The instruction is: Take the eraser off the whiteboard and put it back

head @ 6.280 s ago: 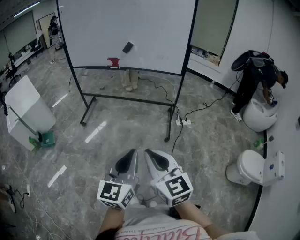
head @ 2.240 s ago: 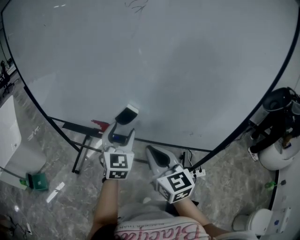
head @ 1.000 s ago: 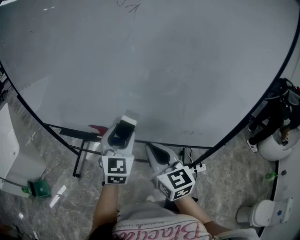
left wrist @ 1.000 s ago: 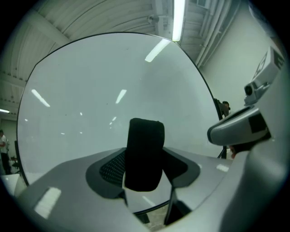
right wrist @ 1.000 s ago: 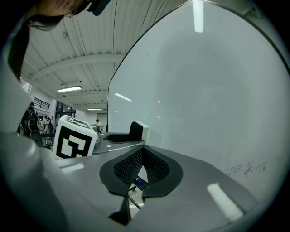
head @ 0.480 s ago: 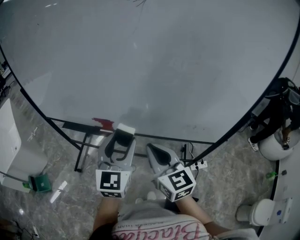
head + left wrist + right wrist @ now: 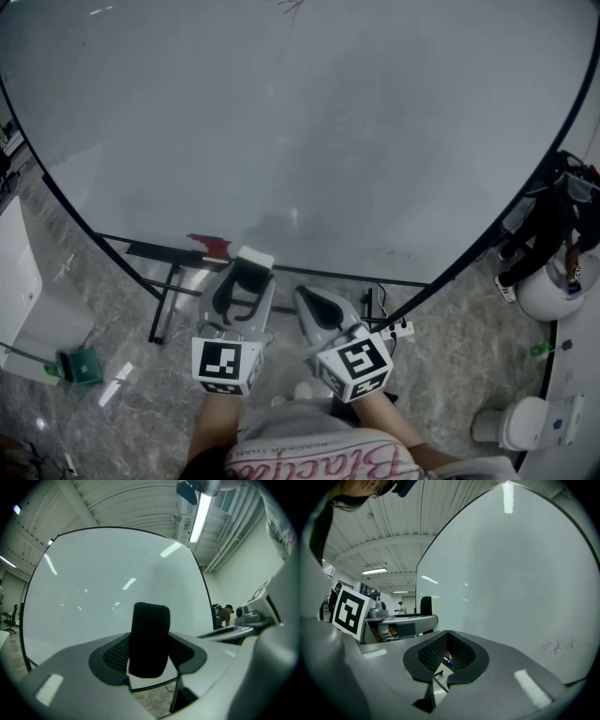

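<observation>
The eraser [image 7: 251, 261], white-backed with a black felt face, is clamped between the jaws of my left gripper [image 7: 246, 272]. It is held a short way in front of the lower edge of the whiteboard [image 7: 309, 141], and I cannot see it touching the board. In the left gripper view the eraser [image 7: 149, 639] stands upright between the pads, with the whiteboard [image 7: 108, 588] behind it. My right gripper [image 7: 306, 300] is beside it on the right, shut and empty. In the right gripper view its jaws [image 7: 446, 654] meet, and the eraser [image 7: 426, 605] shows at the left.
A red object [image 7: 208, 244] lies on the board's tray. The stand's black leg [image 7: 164, 309] and a power strip [image 7: 398, 330] are on the marble floor below. A person in black [image 7: 553, 225] bends by white stools [image 7: 525, 427] at the right. A white box [image 7: 28, 300] stands at the left.
Over the last second my left gripper drew back from the whiteboard toward the person's body with the eraser in it and rolled a little. The right gripper stayed put.
</observation>
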